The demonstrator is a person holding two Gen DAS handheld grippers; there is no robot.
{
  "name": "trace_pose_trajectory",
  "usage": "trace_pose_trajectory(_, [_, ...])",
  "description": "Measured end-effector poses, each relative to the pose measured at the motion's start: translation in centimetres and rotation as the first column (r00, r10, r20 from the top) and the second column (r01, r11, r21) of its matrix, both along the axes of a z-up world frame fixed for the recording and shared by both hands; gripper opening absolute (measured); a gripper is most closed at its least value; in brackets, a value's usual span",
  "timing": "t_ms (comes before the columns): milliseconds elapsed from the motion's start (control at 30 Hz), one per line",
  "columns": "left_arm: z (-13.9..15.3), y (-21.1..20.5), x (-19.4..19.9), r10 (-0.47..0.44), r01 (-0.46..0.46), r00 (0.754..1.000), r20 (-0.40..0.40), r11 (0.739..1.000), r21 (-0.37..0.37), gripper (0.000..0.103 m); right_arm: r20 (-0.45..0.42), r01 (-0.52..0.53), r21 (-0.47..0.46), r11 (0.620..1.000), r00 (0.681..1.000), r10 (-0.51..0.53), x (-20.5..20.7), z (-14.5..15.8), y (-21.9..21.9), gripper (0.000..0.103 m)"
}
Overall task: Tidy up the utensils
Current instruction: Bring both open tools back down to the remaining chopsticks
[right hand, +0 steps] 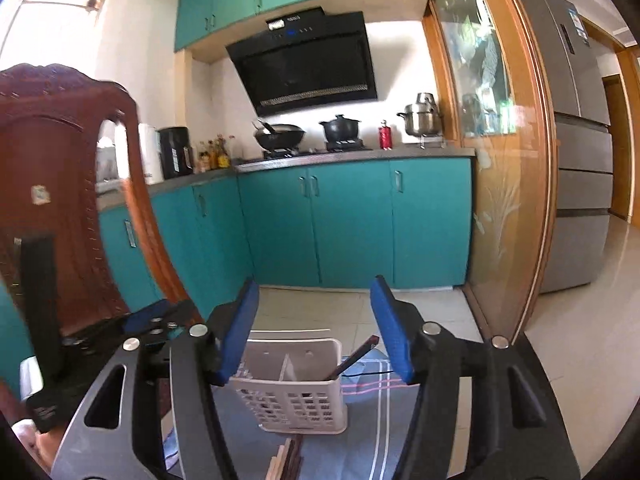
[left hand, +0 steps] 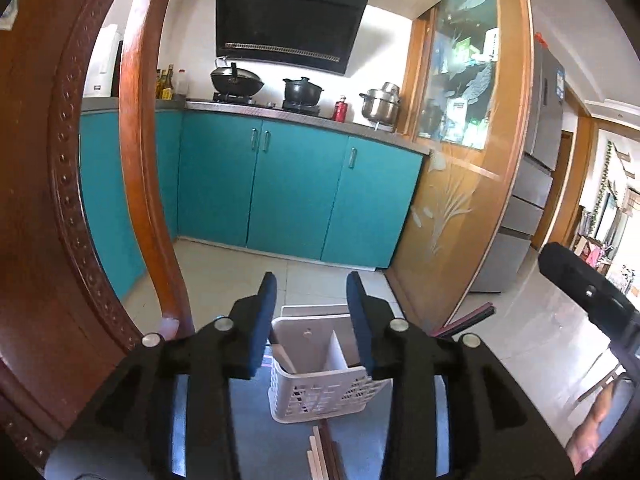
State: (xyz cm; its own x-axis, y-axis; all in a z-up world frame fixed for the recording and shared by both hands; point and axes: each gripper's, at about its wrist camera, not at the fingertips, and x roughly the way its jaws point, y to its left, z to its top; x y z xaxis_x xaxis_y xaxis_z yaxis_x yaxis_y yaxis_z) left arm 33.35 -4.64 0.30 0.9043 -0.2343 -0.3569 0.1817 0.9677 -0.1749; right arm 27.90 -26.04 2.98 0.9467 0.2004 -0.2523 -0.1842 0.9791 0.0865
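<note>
Two grippers face the white utensil caddy (left hand: pixel 320 392), and both of yours stand with their jaws apart and nothing between the blue pads. Your left gripper (left hand: pixel 312 320) frames the caddy from just behind it; your right gripper (right hand: pixel 314 332) does the same, its gap the wider one. The caddy sits upright on a blue-grey cloth (right hand: pixel 384 432) with pale stripes, split by a divider into two compartments. In the right wrist view a dark chopstick (right hand: pixel 354 360) leans out of the right-hand compartment, red tip up. In the left wrist view a pale stick (left hand: pixel 286 360) leans in the left-hand compartment. More chopsticks (left hand: pixel 322 456), light and dark, lie flat on the cloth just in front of the caddy, nearest to you. A carved wooden chair (right hand: pixel 60 184) stands to the left, teal kitchen cabinets (left hand: pixel 296 188) beyond
</note>
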Motion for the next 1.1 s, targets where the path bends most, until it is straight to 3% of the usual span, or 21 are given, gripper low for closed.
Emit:
trace_pose_trajectory(100, [0.1, 0.2, -1.6, -0.020, 0.020, 1.000, 0.010, 1.000, 0.007, 0.038, -0.072, -0.079, -0.031, 0.996, 0.994, 0.077, -0.8, -1.0, 0.9, 0.058])
trace_pose_trajectory(233, [-1.4, 0.8, -2.7, -0.078, 0.076, 0.996, -0.037, 0.996, -0.044, 0.038, -0.299, -0.182, -0.120, 0.976, 0.944, 0.139, 0.9, -6.9, 2.6, 0.057])
trace_pose_trajectory(333, [-3.7, 0.7, -2.6, -0.083, 0.082, 0.992, -0.098, 0.997, -0.010, 0.038, -0.520, -0.169, -0.119, 0.979, 0.850, 0.083, 4.3, -14.2, 3.0, 0.050])
trace_pose_trajectory(367, [-4.6, 0.8, -2.4, -0.076, 0.076, 0.989, -0.126, 0.997, -0.004, 0.038, -0.607, -0.172, -0.112, 0.979, 0.792, 0.070, 5.7, -17.2, 3.3, 0.049])
trace_pose_trajectory(467, [-7.2, 1.7, -1.3, -0.068, 0.057, 0.966, -0.248, 0.997, -0.050, 0.038, -0.714, -0.190, -0.091, 0.978, 0.697, 0.069, 7.2, -21.9, 4.2, 0.048])
trace_pose_trajectory(533, [-8.1, 2.1, -0.9, -0.065, 0.050, 0.957, -0.283, 0.997, -0.061, 0.038, -0.743, -0.197, -0.093, 0.976, 0.666, 0.064, 7.4, -23.4, 4.8, 0.048])
trace_pose_trajectory(600, [-8.5, 2.0, -0.7, -0.047, 0.037, 0.954, -0.295, 0.999, -0.039, 0.039, -0.759, -0.187, -0.138, 0.973, 0.651, 0.018, 7.8, -24.7, 5.4, 0.048])
trace_pose_trajectory(733, [-9.6, 1.9, -0.1, -0.032, 0.027, 0.939, -0.343, 0.999, -0.019, 0.043, -0.750, -0.153, -0.135, 0.979, 0.661, 0.000, 8.3, -24.9, 5.3, 0.049])
trace_pose_trajectory(867, [-10.8, 1.5, 0.4, -0.025, 0.031, 0.913, -0.407, 0.999, 0.008, 0.049, -0.772, -0.116, -0.105, 0.988, 0.636, -0.008, 8.6, -24.7, 3.7, 0.039])
trace_pose_trajectory(900, [-11.4, 1.4, 0.5, -0.027, 0.039, 0.903, -0.428, 0.999, 0.018, 0.049, -0.773, -0.115, -0.116, 0.987, 0.635, -0.016, 8.6, -24.8, 3.3, 0.029])
trace_pose_trajectory(933, [-12.0, 1.1, 0.7, -0.030, 0.049, 0.889, -0.457, 0.998, 0.030, 0.049, -0.770, -0.120, -0.132, 0.984, 0.637, -0.026, 8.6, -24.8, 3.1, 0.026])
trace_pose_trajectory(1100, [-15.7, -0.2, 1.7, -0.045, 0.105, 0.809, -0.587, 0.992, 0.068, 0.049, -0.769, -0.103, -0.092, 0.990, 0.640, -0.005, 8.4, -24.7, 1.9, 0.026])
